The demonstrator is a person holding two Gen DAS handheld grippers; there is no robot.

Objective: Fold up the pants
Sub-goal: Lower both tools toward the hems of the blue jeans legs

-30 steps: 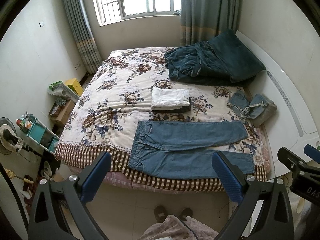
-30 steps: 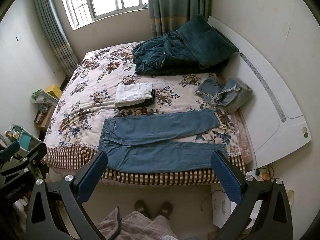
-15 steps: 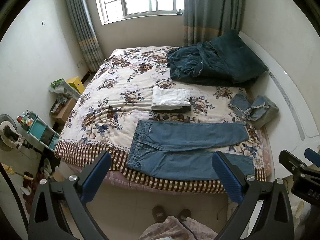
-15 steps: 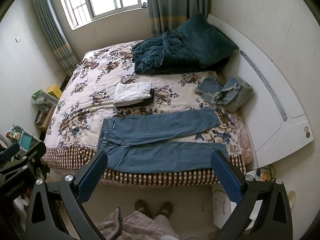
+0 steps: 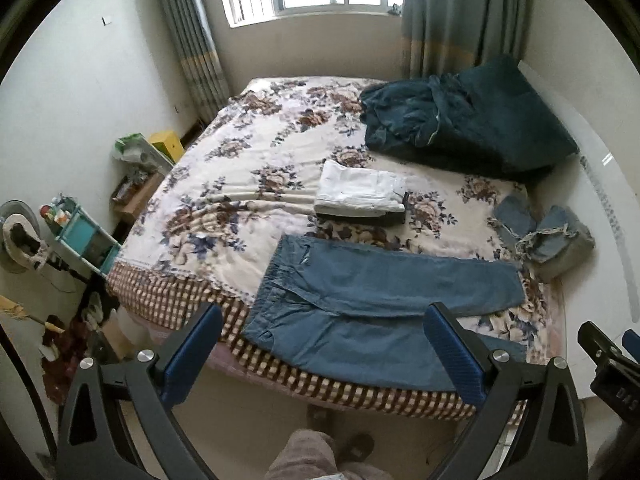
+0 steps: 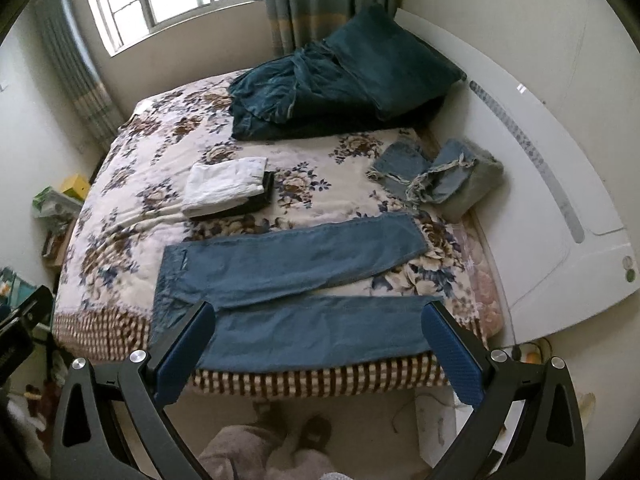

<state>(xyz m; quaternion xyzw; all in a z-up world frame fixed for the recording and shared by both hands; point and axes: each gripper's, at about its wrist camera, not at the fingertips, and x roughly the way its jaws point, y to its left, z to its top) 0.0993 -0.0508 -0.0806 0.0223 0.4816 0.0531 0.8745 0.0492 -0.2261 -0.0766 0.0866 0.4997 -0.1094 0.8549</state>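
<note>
Blue denim pants lie flat near the bed's front edge, waist to the left, both legs stretching right with a gap between the cuffs. My left gripper hovers open above the floor just short of the bed, nothing between its blue pads. My right gripper is also open and empty, held over the near pant leg in its view. The right gripper's body shows at the right edge of the left wrist view.
A folded white and dark stack sits mid-bed. Crumpled jeans lie by the white headboard. A dark green blanket fills the far corner. Shelf and clutter stand left; the person's feet below.
Both grippers have moved closer to the bed, so the pants appear larger and lower in both views. The pants have not moved, and both grippers stay open.
</note>
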